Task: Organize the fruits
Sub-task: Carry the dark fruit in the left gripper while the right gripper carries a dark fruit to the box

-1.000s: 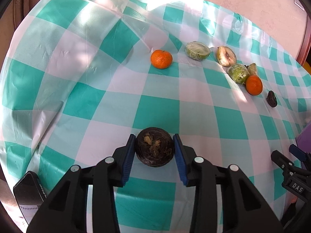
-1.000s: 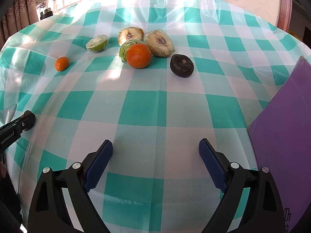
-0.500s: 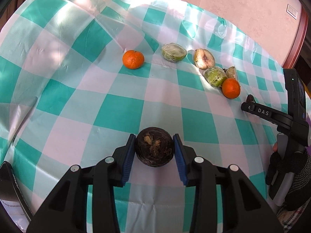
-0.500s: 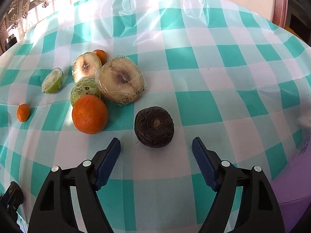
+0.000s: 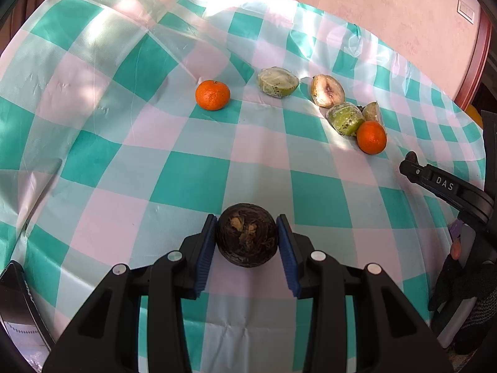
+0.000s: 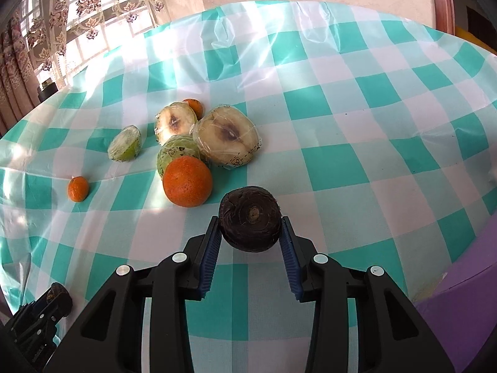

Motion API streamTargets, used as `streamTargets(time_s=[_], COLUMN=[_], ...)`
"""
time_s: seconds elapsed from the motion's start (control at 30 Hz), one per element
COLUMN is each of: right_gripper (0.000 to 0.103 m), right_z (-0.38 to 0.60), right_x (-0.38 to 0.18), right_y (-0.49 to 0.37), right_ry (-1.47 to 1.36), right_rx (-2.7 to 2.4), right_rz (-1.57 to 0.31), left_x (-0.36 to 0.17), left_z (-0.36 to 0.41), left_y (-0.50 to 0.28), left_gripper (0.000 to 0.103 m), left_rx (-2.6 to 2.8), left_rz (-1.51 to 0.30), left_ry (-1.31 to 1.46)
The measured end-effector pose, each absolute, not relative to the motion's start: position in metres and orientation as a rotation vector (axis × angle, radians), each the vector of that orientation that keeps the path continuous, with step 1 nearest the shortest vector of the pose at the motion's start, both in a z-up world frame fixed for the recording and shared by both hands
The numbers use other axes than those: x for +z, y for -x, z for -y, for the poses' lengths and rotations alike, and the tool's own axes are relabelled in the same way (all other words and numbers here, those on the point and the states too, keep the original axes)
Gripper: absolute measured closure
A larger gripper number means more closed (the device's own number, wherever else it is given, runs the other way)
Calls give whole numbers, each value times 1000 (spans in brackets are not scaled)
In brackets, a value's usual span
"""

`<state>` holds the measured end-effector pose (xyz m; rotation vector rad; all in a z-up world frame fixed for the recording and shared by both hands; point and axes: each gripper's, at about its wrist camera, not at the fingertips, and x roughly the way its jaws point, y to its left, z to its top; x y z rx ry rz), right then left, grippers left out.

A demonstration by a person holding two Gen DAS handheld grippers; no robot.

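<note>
My left gripper (image 5: 247, 239) is shut on a dark brown round fruit (image 5: 247, 238) and holds it over the checked tablecloth. My right gripper (image 6: 251, 228) has closed around a second dark brown fruit (image 6: 250, 219), its pads touching both sides. Beside it lie a large orange (image 6: 187, 181), a wrapped green fruit (image 6: 177, 152), two wrapped cut halves (image 6: 226, 139) (image 6: 174, 122), a lime half (image 6: 125, 144) and a small orange (image 6: 77, 188). The same fruits show in the left wrist view: small orange (image 5: 212, 95), large orange (image 5: 371, 137).
A purple mat (image 6: 459, 304) lies at the right edge of the table. The right gripper's body (image 5: 447, 186) reaches in from the right in the left wrist view. A dark device (image 5: 21, 304) sits at the lower left. Curtained window beyond the table.
My right gripper moved forward to the dark fruit by the large orange and closed on it. My left gripper kept its hold on its dark fruit and shifted slightly.
</note>
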<state>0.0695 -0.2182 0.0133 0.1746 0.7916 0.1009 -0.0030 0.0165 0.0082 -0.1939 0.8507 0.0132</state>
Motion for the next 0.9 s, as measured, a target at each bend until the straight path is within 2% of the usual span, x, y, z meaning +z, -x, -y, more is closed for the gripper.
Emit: streamTargets(time_s=[0.57, 0.9], right_gripper=[65, 65], right_z=[200, 172], right_x=[5, 5], right_y=[-28, 28], right_ry=[-215, -171], right_rx=[223, 308], right_rz=[-818, -812], left_x=[9, 21], left_z=[-20, -26], left_y=[5, 39], left_gripper=[64, 64], left_rx=[78, 75], left_rz=[-850, -749], left_ry=[183, 226])
